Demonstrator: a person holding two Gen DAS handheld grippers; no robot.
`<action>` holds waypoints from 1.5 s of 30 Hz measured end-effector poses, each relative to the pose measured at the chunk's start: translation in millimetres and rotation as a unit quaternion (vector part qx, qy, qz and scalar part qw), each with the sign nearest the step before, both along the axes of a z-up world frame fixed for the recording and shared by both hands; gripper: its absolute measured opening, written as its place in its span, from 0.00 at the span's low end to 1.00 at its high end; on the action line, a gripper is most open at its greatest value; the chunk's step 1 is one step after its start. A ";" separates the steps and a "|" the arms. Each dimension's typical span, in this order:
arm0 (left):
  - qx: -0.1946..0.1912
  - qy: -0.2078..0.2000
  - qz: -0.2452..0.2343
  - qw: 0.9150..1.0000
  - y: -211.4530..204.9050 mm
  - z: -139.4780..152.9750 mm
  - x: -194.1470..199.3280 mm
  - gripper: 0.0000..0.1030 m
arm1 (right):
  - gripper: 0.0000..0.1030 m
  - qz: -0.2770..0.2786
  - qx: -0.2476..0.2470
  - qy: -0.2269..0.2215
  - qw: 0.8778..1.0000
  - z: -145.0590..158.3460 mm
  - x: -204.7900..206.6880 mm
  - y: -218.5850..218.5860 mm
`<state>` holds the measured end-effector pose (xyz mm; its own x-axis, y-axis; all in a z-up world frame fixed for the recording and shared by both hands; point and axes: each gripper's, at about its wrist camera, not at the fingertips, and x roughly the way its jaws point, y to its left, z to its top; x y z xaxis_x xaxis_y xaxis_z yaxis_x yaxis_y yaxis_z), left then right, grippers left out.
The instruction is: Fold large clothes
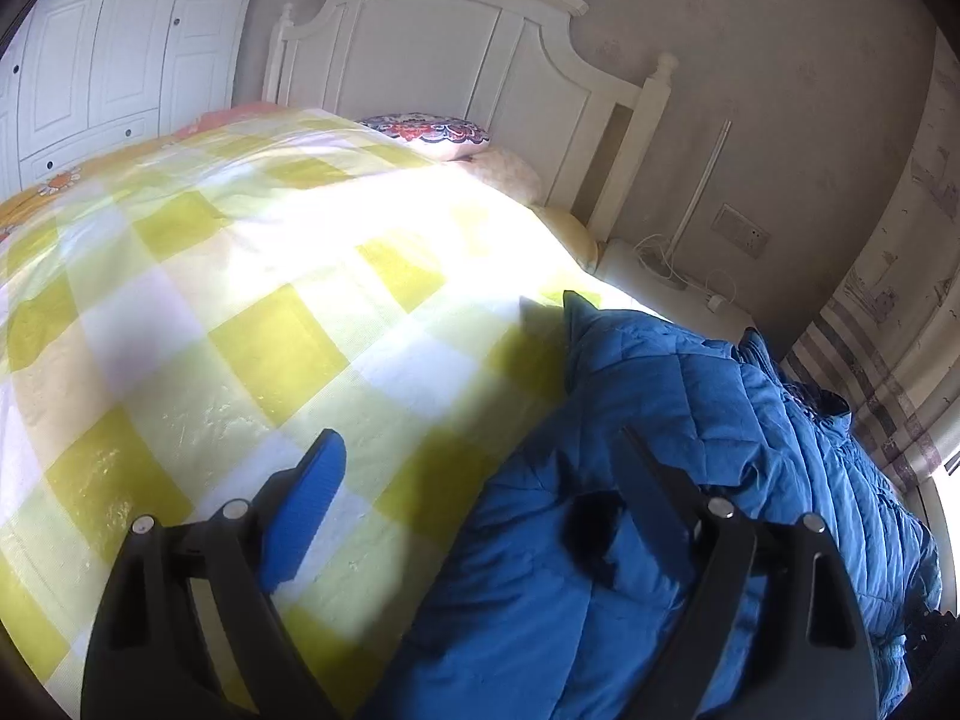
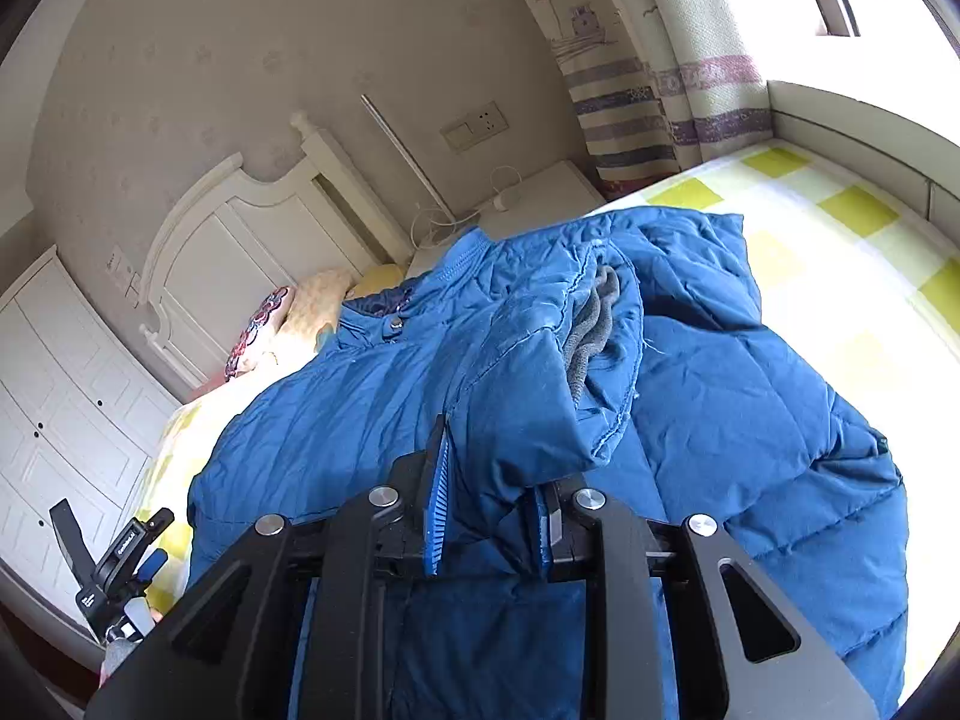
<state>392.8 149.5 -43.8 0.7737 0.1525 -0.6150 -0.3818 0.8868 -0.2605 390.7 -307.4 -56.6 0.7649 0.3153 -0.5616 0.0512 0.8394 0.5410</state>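
**Right claw on sleeve, left claw free**

Blue puffer jacket [image 2: 720, 372] lies on the bed [image 1: 240, 276], on the yellow-checked cover, toward the edge nearest the nightstand [image 2: 540, 192] and curtain [image 2: 648, 108]. Right claw [image 2: 489, 510] is clamped on the jacket's sleeve [image 2: 528, 384]; grey knit cuff lining shows at the sleeve opening. Left claw [image 1: 480, 468] is spread wide, nothing between its fingers: one finger over the bare cover, the other over the jacket's edge. Contact with the fabric there: cannot tell. Pillows [image 1: 432, 132] sit at the headboard [image 1: 444, 48] end.
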 end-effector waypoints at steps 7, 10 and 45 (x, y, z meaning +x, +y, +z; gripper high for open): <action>-0.002 0.000 0.003 1.000 0.4 -1.1 -0.1 0.89 | 0.38 -0.050 -0.020 0.027 0.998 9.9 -24.0 -1.8; -0.001 0.001 0.002 1.000 -0.3 -1.2 1.0 0.89 | 0.71 -0.127 -0.067 -0.006 0.990 31.8 -37.9 -1.3; 0.170 0.080 -0.177 0.966 -140.4 51.6 140.2 0.98 | 0.87 0.060 -0.289 0.040 0.955 2.4 31.4 77.3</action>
<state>533.0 9.1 7.8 0.7132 0.1102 -0.6922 -0.0499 0.9930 0.1067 422.2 -230.1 -54.2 0.6904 0.0186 -0.7232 -0.0426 0.9990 -0.0150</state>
